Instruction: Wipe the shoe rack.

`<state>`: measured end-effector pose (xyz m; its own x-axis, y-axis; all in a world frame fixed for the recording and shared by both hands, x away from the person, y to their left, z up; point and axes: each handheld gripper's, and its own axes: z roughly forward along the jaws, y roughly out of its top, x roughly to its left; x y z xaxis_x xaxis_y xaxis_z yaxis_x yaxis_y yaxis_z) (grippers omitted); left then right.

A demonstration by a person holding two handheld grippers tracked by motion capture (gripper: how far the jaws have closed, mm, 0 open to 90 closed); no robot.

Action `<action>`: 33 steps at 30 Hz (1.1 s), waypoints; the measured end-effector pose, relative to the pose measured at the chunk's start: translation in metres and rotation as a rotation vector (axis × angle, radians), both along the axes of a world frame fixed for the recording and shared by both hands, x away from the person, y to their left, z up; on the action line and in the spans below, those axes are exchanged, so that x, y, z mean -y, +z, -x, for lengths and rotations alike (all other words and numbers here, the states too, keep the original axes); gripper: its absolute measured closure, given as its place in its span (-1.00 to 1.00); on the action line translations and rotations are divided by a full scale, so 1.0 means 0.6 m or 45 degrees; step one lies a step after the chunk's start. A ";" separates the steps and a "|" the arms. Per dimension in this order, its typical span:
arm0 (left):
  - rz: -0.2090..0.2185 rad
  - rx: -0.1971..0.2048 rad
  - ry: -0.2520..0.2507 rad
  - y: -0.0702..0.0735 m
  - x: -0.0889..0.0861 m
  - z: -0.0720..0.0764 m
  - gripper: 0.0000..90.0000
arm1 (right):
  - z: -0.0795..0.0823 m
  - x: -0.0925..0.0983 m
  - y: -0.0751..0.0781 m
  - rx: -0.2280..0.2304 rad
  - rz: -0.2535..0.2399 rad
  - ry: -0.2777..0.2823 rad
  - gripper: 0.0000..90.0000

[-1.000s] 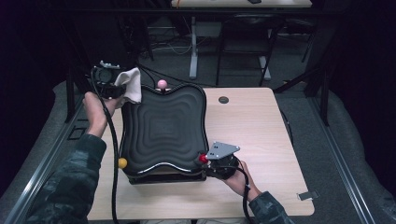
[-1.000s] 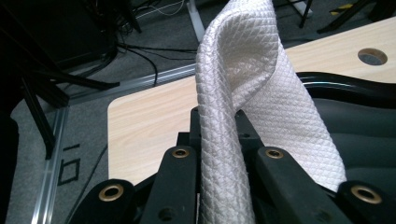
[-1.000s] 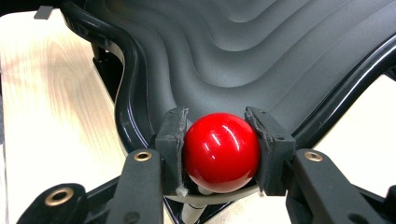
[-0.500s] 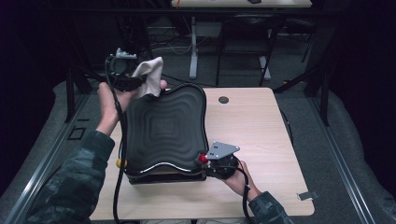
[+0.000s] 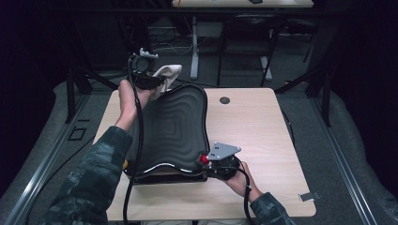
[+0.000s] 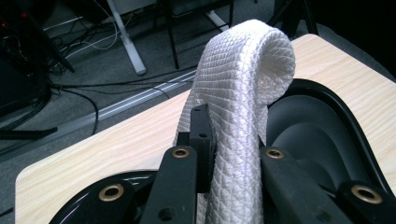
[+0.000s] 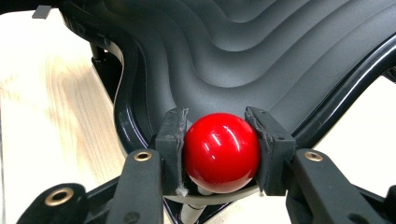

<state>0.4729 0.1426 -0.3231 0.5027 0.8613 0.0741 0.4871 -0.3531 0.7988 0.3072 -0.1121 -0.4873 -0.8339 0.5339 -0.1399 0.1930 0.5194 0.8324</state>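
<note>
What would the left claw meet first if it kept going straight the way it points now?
Probably nothing solid soon. The left claw, shut on the white cloth, aims past the black tray's far rim and the table edge toward floor cables; depth is unclear.

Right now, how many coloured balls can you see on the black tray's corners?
2. A red ball sits at the near right corner, squeezed in the right tongs. A yellow ball peeks out at the near left corner. The sleeve and cloth may hide others.
</note>
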 end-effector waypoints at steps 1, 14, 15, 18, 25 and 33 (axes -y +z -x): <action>-0.005 -0.010 -0.004 0.001 -0.001 -0.001 0.83 | 0.000 0.000 0.001 -0.002 0.007 -0.001 0.33; -0.022 -0.059 0.059 0.006 -0.023 -0.011 0.83 | 0.001 0.000 0.000 -0.003 0.007 -0.010 0.33; -0.009 -0.061 0.061 0.007 -0.026 -0.011 0.83 | 0.001 0.000 0.001 -0.001 0.011 -0.010 0.33; 0.018 -0.055 0.050 0.007 -0.025 -0.007 0.83 | 0.001 0.000 0.000 -0.005 -0.002 -0.007 0.33; 0.028 -0.056 -0.004 0.006 0.004 -0.003 0.83 | 0.001 0.000 0.000 -0.003 0.003 -0.012 0.33; 0.032 -0.096 -0.023 -0.011 0.039 -0.012 0.83 | 0.001 0.000 0.000 0.000 0.007 -0.013 0.33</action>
